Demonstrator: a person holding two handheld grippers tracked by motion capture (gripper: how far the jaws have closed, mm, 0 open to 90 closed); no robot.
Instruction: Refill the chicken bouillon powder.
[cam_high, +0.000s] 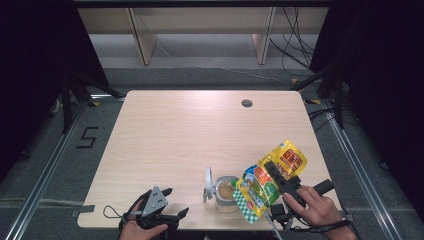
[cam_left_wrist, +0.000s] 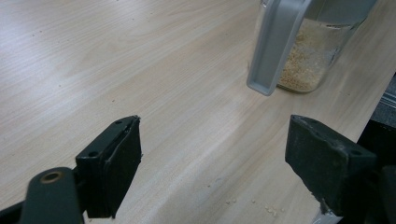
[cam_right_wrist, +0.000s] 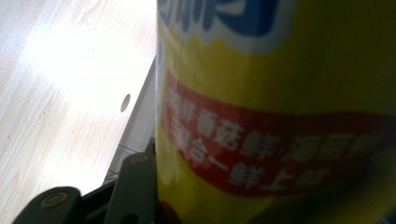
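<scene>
The yellow seasoning pouch (cam_high: 272, 177) hangs tilted over the open glass jar (cam_high: 226, 194) near my table (cam_high: 200, 130) edge, clamped in my right gripper (cam_high: 276, 176). It looks soft, crinkly and light, so I'd grip mid-body. My left gripper (cam_high: 176, 216) rests wide open, empty.

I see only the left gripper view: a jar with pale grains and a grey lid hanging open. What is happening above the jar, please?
Observer: In the high view, the right gripper holds a yellow pouch tilted with its low end over the open jar.
Operator: Is the pouch really gripped?
Observer: Yes, the right gripper view has the pouch pressed beside a black finger.
Operator: Where is my left gripper?
Observer: The left gripper stands open near the table's front edge, left of the jar, holding nothing.
</scene>
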